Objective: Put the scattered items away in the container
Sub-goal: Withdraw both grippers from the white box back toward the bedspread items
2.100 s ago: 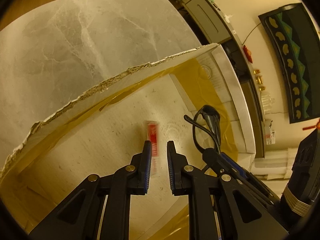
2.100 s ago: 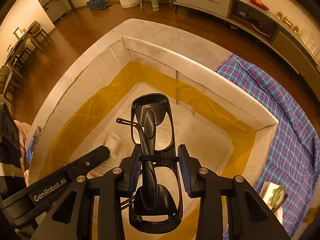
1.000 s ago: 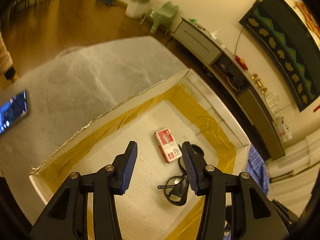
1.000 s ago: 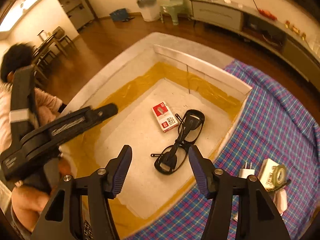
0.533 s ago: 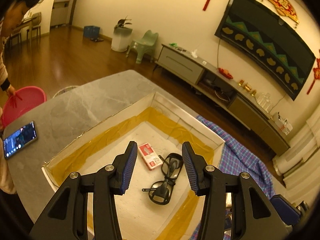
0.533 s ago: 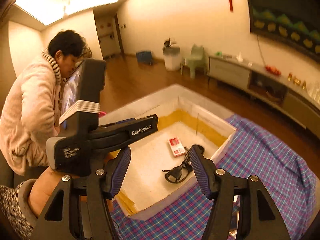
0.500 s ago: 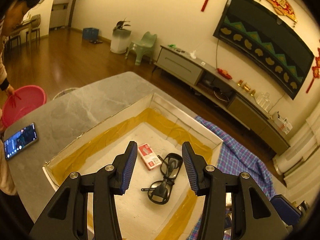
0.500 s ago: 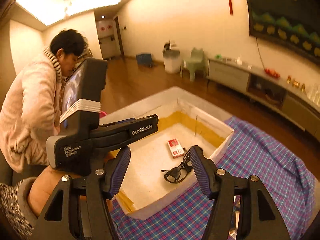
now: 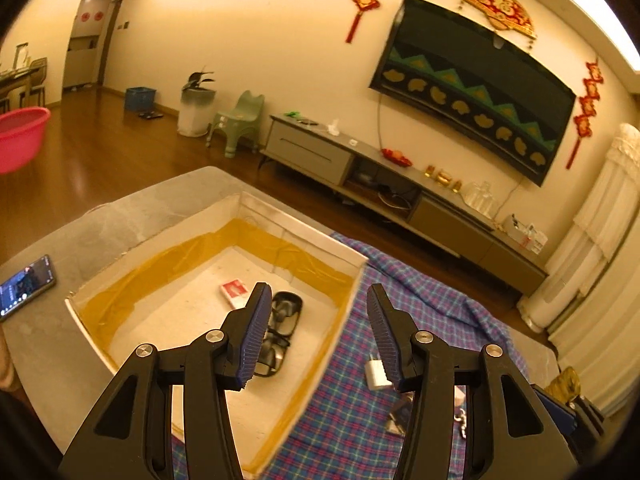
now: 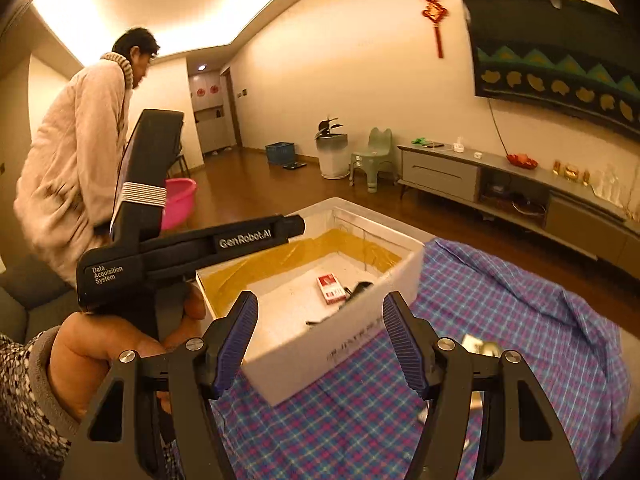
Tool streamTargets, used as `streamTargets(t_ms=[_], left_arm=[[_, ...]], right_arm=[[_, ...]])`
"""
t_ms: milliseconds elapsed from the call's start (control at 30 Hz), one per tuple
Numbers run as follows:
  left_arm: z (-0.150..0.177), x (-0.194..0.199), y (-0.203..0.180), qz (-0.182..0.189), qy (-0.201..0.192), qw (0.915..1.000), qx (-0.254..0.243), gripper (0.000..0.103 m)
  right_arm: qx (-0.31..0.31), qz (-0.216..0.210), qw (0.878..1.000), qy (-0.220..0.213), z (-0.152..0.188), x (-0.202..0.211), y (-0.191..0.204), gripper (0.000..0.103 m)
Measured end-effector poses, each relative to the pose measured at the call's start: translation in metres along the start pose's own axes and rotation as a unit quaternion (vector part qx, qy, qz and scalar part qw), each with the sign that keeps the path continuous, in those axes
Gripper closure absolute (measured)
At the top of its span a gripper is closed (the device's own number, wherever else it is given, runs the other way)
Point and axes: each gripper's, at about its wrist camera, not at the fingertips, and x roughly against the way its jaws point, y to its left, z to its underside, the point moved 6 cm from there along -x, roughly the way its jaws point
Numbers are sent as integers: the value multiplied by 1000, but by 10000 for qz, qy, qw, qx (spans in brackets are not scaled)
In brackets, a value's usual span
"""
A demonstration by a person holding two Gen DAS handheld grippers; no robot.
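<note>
A white foam box (image 9: 160, 240) with yellow tape inside sits on the table; it also shows in the right wrist view (image 10: 352, 340). In it lie a red-and-white card box (image 9: 234, 291) (image 10: 330, 289) and black sunglasses (image 9: 282, 324) (image 10: 360, 289). My left gripper (image 9: 316, 334) is open and empty, raised above the box's right wall. My right gripper (image 10: 320, 342) is open and empty, raised in front of the box. A white charger plug (image 9: 376, 374) and small items (image 9: 400, 416) lie on the plaid cloth (image 9: 420, 300). A tape roll (image 10: 480, 347) lies on the cloth.
A phone (image 9: 26, 286) lies on the grey marble table (image 9: 112, 220) left of the box. A person in a pale robe (image 10: 80, 152) stands at left beside a pink basin (image 10: 178, 202). A TV cabinet (image 9: 360, 176) lines the far wall.
Both grippers let go of their items in the box, opened and rose up and back. The sunglasses and the card box now lie in the box.
</note>
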Motion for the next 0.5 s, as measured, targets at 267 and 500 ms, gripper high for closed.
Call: streamTargets(t_ms=[267,500], left_arm=[[37,-21,-56,653,606,9945,-558,50],[89,-53,-104,859,1432,9806,-1031,50]], right_arm=[[-359,224,9991,35,35,32,-38,37],[-714,811,9936,332,75,39,-93,37]])
